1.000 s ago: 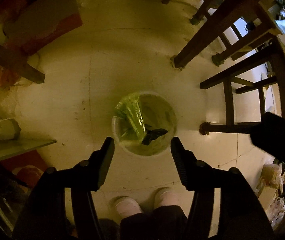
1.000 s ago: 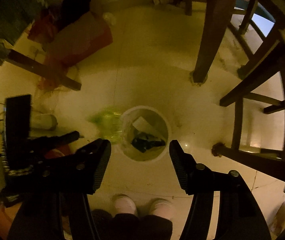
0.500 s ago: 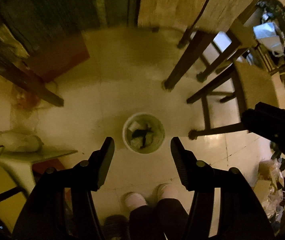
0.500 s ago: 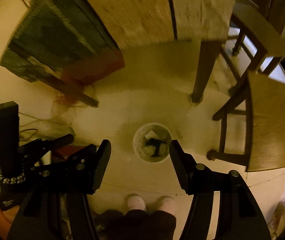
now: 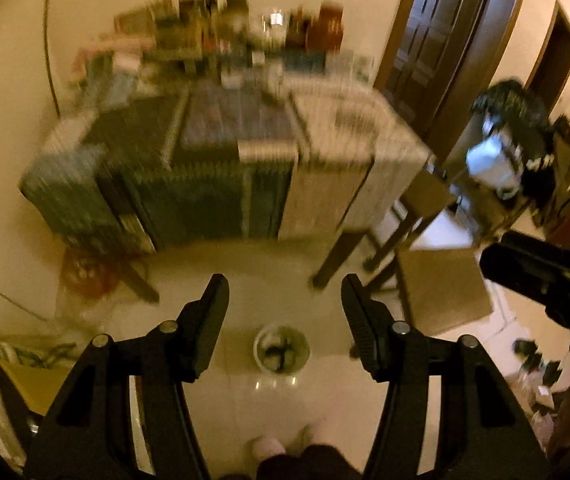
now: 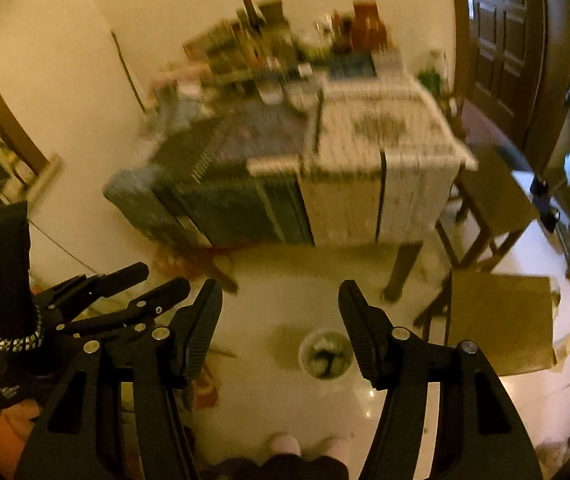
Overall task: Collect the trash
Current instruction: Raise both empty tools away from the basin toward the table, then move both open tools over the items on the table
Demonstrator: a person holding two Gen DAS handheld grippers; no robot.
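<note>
Bin (image 5: 281, 351) stands on the floor between the person's feet and the cluttered tabletop (image 5: 245, 120), near a chair leg; crumpled trash (image 5: 279, 354) inside it. Left hand-held gripper (image 5: 284, 312) and right hand-held gripper (image 6: 280, 314) both gape wide, holding nothing, high above the bin. Judgement: contents look like paper and film, so light, soft, crushable; pinch a loose fold or the bin's rim. Tabletop items are motion-blurred, unidentifiable. Bin contents too small to sort.
</note>
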